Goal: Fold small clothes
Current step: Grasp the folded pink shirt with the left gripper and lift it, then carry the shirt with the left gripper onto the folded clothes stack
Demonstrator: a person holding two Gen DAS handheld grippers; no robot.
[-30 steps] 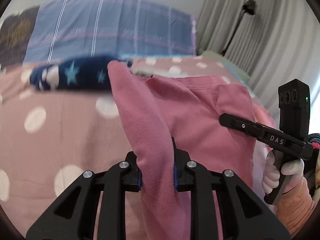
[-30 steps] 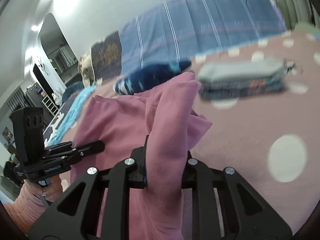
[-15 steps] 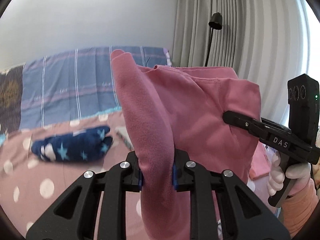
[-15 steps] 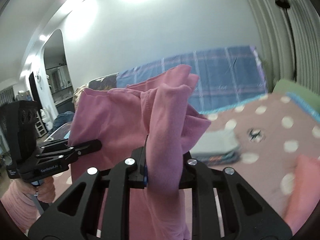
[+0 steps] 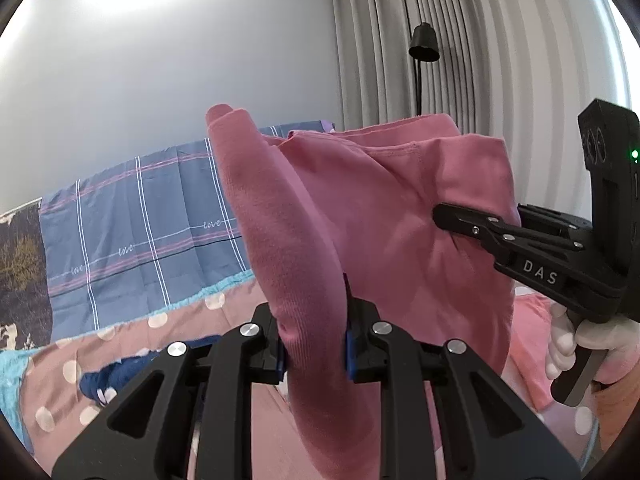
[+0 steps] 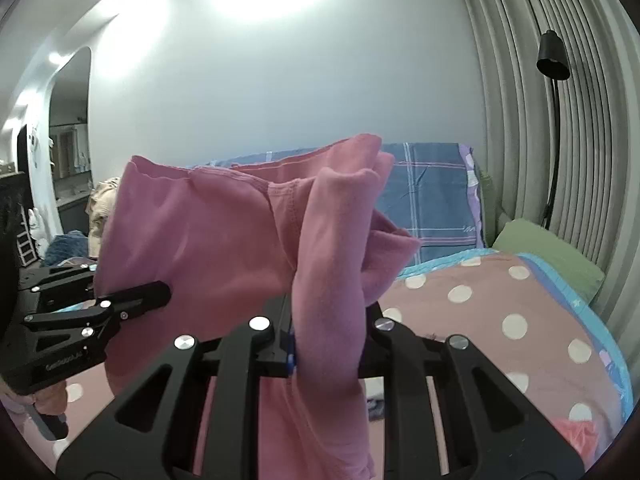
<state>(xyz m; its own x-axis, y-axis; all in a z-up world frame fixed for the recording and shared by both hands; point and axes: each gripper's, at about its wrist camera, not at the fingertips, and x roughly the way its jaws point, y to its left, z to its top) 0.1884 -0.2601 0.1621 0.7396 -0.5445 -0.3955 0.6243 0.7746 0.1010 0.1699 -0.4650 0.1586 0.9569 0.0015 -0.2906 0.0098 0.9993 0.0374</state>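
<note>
Since the earlier frames, both tongs have risen together and carried the pink garment [image 5: 392, 216] up off the polka-dot bed cover [image 6: 500, 300]; a second ago the cloth lay draped near the bedding, and it now hangs clear, with wall and curtain behind it.

Nearest, in the left wrist view, the left tongs [image 5: 314, 340] are pinching a thick bunched fold of the garment between their blue pads. In the right wrist view, the right tongs [image 6: 328, 344] are likewise clamped on a gathered fold at the opposite side. Each tool also shows in the other's view, biting the cloth edge.

The garment is held in the air between the two grips. Its hemmed top edge runs roughly level from one grip to the other, which I take as its long axis at present; the body hangs downward below.

Further off lie a navy star-patterned item [image 5: 104, 380] on the bed and the blue plaid bedding [image 5: 140, 232] by the wall.

Judgement: the step in hand is lift and spread. The next move calls for drawing the edge taut, then laying the garment flat on the bed for folding.
</note>
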